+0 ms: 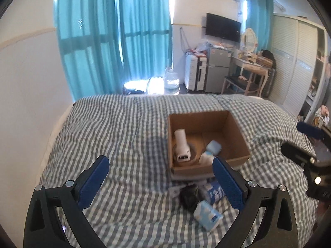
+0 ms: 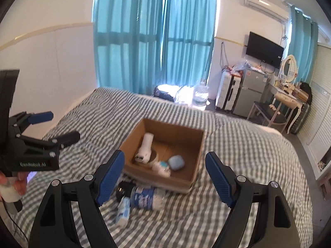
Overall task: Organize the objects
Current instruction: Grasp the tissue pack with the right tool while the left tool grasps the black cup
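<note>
An open cardboard box [image 1: 238, 136] [image 2: 198, 144] sits on the checked bed. Inside lie a white cylindrical device [image 1: 181, 144] [image 2: 145, 147], a white bottle [image 1: 205, 158] [image 2: 162, 168] and a pale blue case [image 1: 214, 147] [image 2: 176, 162]. In front of the box lie a black object [image 1: 189, 196] [image 2: 124, 190], a blue-and-white pack [image 1: 214, 193] [image 2: 148, 197] and a tissue pack [image 1: 208, 216] [image 2: 123, 210]. My left gripper [image 1: 161, 183] [image 2: 60, 126] is open and empty, above the bed left of the loose items. My right gripper [image 2: 164, 177] is open and empty, over the box's near edge.
The grey checked bedspread [image 1: 115, 136] [image 2: 238, 148] covers the bed. Teal curtains [image 2: 157, 41], a water jug [image 2: 200, 97], a suitcase [image 2: 226, 91], a small fridge [image 2: 250, 91], a dressing table with stool [image 2: 283, 107] and a wardrobe [image 1: 293, 62] stand beyond.
</note>
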The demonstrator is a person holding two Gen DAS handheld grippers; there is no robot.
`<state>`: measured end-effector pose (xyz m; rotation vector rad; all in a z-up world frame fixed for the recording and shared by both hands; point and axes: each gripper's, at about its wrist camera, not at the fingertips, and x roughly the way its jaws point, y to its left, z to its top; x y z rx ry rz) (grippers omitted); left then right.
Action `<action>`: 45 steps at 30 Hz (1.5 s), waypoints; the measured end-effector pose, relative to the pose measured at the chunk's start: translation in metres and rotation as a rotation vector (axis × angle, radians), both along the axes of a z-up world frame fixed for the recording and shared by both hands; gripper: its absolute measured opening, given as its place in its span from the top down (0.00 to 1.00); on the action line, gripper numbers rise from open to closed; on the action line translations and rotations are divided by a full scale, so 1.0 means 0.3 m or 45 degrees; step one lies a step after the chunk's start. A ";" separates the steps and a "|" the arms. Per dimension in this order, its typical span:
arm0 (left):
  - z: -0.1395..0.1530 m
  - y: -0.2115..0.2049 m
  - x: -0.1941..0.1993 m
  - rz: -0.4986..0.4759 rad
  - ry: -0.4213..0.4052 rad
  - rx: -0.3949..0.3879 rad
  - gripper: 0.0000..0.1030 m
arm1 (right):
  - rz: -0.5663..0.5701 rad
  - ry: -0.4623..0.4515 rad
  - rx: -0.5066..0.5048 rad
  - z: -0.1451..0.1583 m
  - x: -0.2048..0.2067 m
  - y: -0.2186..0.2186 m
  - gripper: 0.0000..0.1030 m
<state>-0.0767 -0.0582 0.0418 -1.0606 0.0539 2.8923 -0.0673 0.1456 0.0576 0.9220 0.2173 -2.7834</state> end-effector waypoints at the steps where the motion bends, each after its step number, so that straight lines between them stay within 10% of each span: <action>1: -0.024 -0.010 0.009 0.006 -0.006 0.012 0.00 | 0.004 -0.019 0.003 -0.031 0.002 -0.010 0.22; 19: -0.554 -0.040 0.012 0.045 -0.325 -0.042 0.00 | 0.122 -0.516 0.005 -0.655 -0.094 -0.163 0.23; 23: -0.614 -0.065 0.014 0.025 -0.392 0.064 0.00 | 0.150 -0.585 0.006 -0.715 -0.095 -0.183 0.48; 26: -0.615 -0.062 0.015 0.019 -0.399 0.067 0.00 | 0.190 -0.592 -0.002 -0.717 -0.079 -0.198 0.76; 29: -0.607 -0.050 0.014 0.009 -0.393 0.057 0.00 | 0.191 -0.529 0.068 -0.682 -0.049 -0.210 0.80; 45: -0.621 0.136 -0.077 -0.118 -0.411 0.050 0.00 | 0.003 -0.328 0.045 -0.481 -0.090 0.027 0.81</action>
